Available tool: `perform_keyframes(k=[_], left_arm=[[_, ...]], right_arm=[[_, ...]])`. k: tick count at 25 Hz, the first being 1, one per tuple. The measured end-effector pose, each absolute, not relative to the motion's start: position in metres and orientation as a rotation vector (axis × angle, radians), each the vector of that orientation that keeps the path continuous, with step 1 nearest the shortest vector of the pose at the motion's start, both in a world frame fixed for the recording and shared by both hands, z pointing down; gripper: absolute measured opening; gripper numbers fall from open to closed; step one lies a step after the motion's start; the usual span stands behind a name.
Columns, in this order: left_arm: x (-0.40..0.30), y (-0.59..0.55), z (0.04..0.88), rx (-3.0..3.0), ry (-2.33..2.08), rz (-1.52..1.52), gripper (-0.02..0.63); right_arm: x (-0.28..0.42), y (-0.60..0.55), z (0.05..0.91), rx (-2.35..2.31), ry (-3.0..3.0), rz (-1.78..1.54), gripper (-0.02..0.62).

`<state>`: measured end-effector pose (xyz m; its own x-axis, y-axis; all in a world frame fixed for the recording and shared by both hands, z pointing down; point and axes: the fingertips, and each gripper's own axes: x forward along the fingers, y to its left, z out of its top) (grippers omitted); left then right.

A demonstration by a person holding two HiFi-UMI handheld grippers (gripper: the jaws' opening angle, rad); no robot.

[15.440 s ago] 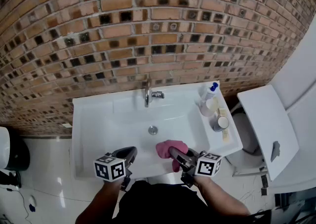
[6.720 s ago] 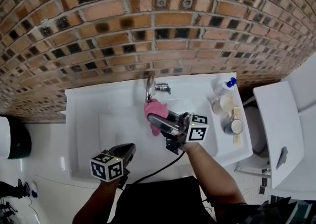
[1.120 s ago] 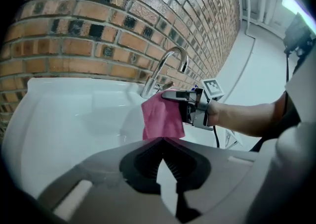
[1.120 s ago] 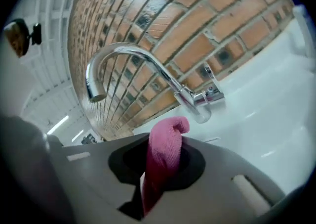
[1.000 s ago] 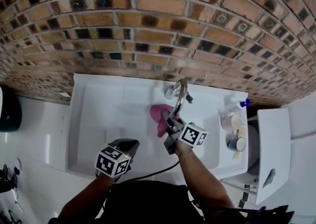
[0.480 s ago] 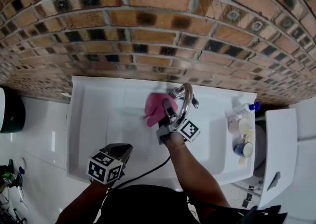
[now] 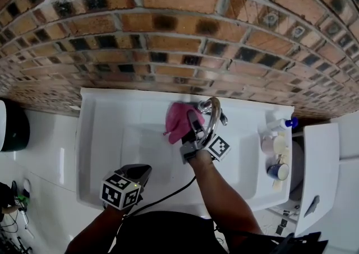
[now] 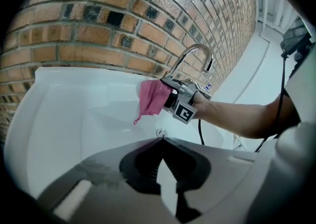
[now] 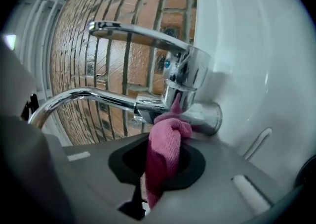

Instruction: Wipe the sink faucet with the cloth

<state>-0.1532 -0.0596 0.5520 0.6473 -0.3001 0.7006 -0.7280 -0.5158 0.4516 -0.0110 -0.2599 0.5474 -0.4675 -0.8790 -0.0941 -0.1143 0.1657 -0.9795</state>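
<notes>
My right gripper pinches the pink cloth in its fingers to press it against the faucet body at the sink's far edge, while my left gripper, fingers pressed together and empty, hangs at the near rim, out of the way.

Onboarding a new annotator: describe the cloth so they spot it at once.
Under the brick wall sits a white sink; find the chrome faucet at its back edge. The cloth is pinched in the right gripper, pressed against the faucet's base. It is the only pink, soft thing on the sink.
</notes>
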Motion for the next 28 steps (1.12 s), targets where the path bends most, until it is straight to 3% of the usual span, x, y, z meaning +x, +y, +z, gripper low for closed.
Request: perform_keyframes(k=[19,28], left_arm=[[-0.159,-0.048,0.543,2.136,-0.842,0.704,0.005],[-0.161,-0.043,0.520,2.171,-0.877,0.584,0.005]], right_arm=[[-0.010,-0.254,0.505,-0.868,1.800,-1.291,0.046],[0.006,-0.191,0.489,-0.917,1.914,-1.278,0.046]])
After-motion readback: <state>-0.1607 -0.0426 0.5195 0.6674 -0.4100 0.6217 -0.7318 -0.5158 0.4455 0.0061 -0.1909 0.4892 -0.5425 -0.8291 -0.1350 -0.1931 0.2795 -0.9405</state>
